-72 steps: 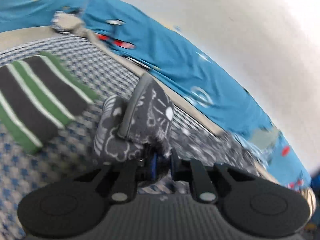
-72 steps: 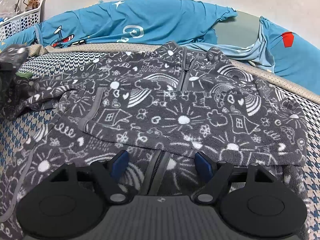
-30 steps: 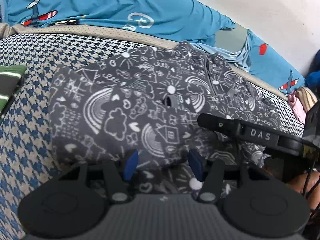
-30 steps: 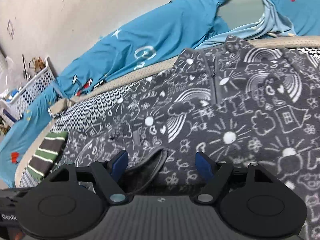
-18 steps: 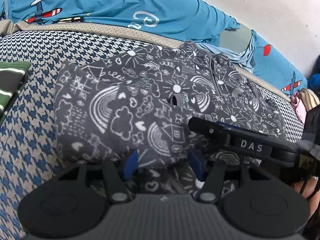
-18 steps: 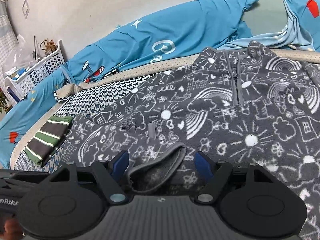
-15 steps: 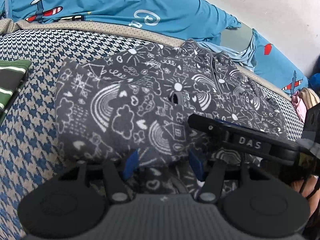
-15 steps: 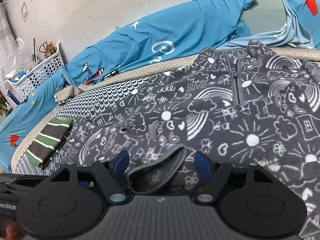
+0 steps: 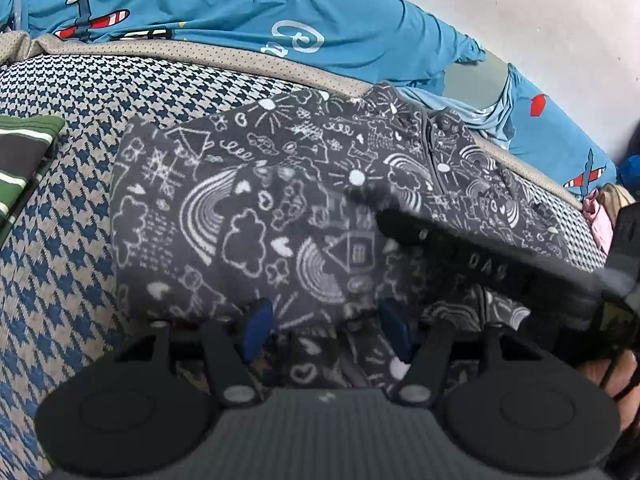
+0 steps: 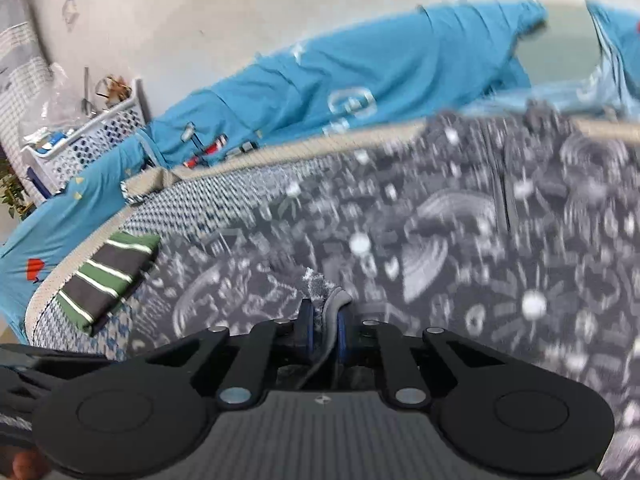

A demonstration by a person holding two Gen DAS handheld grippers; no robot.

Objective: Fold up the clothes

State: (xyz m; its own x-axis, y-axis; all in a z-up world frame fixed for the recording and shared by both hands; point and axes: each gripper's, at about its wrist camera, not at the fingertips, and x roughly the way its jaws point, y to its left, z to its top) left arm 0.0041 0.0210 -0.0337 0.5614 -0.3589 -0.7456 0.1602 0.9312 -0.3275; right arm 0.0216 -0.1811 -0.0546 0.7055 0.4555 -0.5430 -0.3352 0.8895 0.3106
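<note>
A grey patterned fleece jacket (image 9: 280, 216) is being folded on a houndstooth-covered bed (image 9: 52, 264). Its cuff (image 10: 334, 300) is being clenched by the just-closed right gripper (image 10: 323, 330); the left gripper (image 9: 324, 330) is being held released over the near hem, jaws just widened. Next, the sleeve likely needs carrying across the body

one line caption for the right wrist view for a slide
Right gripper pinches the sleeve cuff of a doodle-print grey fleece.

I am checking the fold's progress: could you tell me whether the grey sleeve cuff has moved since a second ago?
Yes. The cuff lay loose between open jaws; the right gripper, just closing, now pinches it, nearer the striped garment.
</note>
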